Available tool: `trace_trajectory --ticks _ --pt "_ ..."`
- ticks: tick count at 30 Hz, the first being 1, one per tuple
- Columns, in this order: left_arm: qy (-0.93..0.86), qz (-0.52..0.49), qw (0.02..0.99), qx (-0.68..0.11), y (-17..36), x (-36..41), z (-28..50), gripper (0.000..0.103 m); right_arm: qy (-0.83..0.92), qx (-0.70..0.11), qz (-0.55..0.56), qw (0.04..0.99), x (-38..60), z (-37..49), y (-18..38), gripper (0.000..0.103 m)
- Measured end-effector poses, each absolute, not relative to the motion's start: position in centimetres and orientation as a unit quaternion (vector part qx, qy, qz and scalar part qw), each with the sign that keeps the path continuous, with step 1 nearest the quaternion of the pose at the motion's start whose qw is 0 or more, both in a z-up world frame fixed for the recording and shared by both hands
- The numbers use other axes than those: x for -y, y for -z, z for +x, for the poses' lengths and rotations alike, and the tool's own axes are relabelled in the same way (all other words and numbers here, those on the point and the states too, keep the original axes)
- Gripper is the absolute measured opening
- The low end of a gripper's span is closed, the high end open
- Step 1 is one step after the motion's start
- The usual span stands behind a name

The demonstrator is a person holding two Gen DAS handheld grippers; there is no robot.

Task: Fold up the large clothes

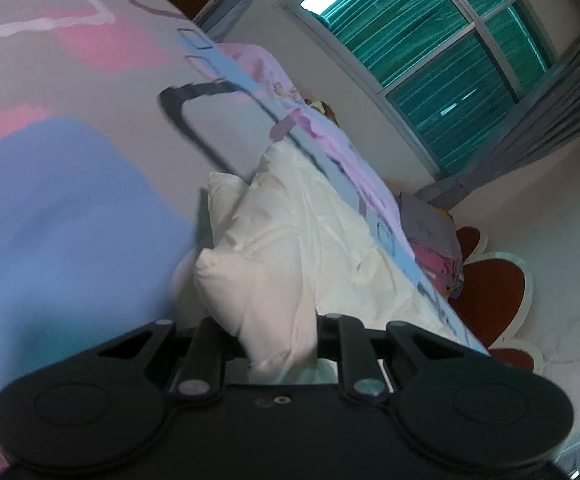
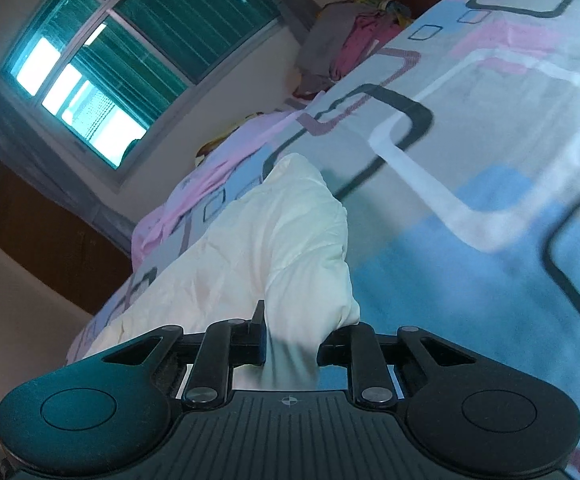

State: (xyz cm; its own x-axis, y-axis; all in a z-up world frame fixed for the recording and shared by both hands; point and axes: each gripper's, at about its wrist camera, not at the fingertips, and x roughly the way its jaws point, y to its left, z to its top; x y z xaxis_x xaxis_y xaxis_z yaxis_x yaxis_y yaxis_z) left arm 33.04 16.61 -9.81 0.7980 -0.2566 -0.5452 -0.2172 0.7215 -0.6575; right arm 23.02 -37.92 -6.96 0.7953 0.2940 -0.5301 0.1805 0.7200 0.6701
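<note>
**Both grippers clamped on the cream garment over the patterned bed**

Bedroom setting: a wide bed (image 1: 70, 160) under a sheet of blue, pink and grey rounded squares fills both wrist views, with a teal-curtained window (image 1: 429, 60) on the far wall and a heap of other clothes (image 2: 345, 52) at the bed's far corner.

On the bed lies the cream garment (image 1: 309, 240), running away from the near edge toward the window side. The left gripper (image 1: 280, 344) has its jaws drawn in on a bunched fold of it, and the right gripper (image 2: 290, 348) pinches another bunch the same way; cloth fills the gap between each pair of fingers and trails onward from there.

It looks light, thin and quite limp, creasing freely and sagging from each pinch, so it will likely droop between the two holds unless kept taut. Which part each gripper has is hard to say through the blur and distortion, possibly corners or a hem. Corners and seam edges would be the sounder places to hold for a square fold.

No brand, label or writing is legible anywhere.
</note>
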Motion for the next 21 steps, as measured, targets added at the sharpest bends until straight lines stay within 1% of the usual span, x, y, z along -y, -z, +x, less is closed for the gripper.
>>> trace_trajectory --ticks 7,21 --pt "0.005 -0.376 0.869 -0.322 10.3 -16.4 27.5 0.017 -0.041 -0.324 0.357 0.875 38.4 17.2 6.7 0.019" --pt "-0.002 -0.370 0.869 -0.327 10.9 -15.2 20.6 0.017 -0.045 -0.336 0.346 0.875 40.0 10.5 7.7 0.020"
